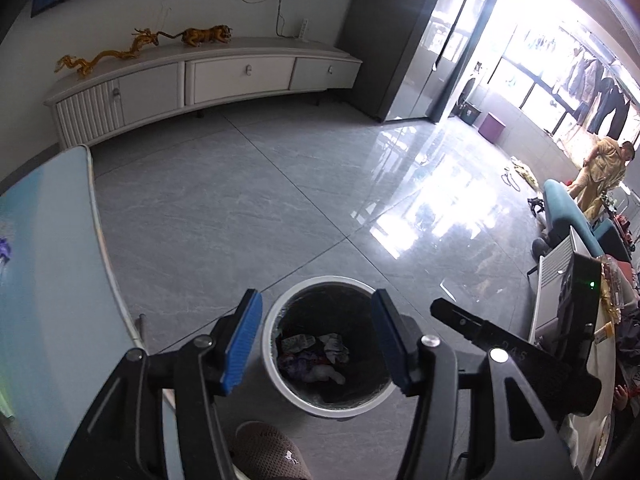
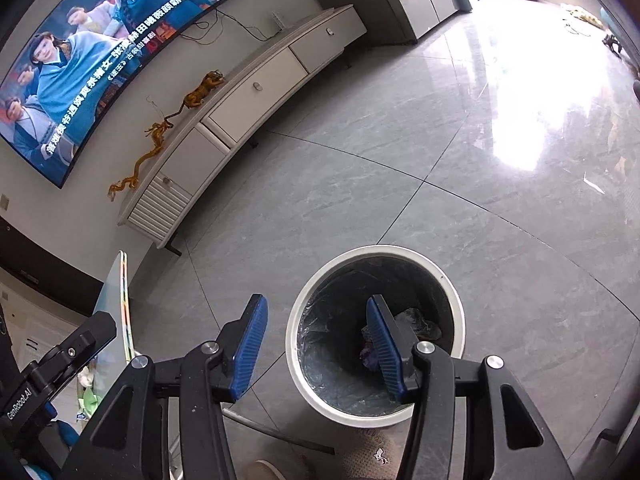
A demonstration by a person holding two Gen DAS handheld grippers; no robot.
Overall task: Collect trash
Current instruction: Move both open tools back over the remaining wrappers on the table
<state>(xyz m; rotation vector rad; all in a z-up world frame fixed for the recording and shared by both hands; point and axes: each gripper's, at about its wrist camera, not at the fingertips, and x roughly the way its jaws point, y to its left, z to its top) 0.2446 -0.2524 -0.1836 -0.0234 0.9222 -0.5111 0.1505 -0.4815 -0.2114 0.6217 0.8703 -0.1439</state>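
Hovering over the trash bin (image 1: 276,344), left gripper (image 1: 316,342) and right gripper (image 2: 316,350) both part-open, empty; next pickup needs jaws centred on the scrap.

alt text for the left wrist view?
Left tongs, open and empty, hang above a white trash bin with a dark liner and crumpled trash inside. Grey tiled floor, white TV cabinet behind; right tongs alongside.

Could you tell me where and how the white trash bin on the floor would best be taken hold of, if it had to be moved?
Probably by the rim of the trash bin, from straight above, one finger inside and one outside. It stands upright and open-topped, its round body looks too wide for the jaws, and the thin white lip is the only narrow edge showing.
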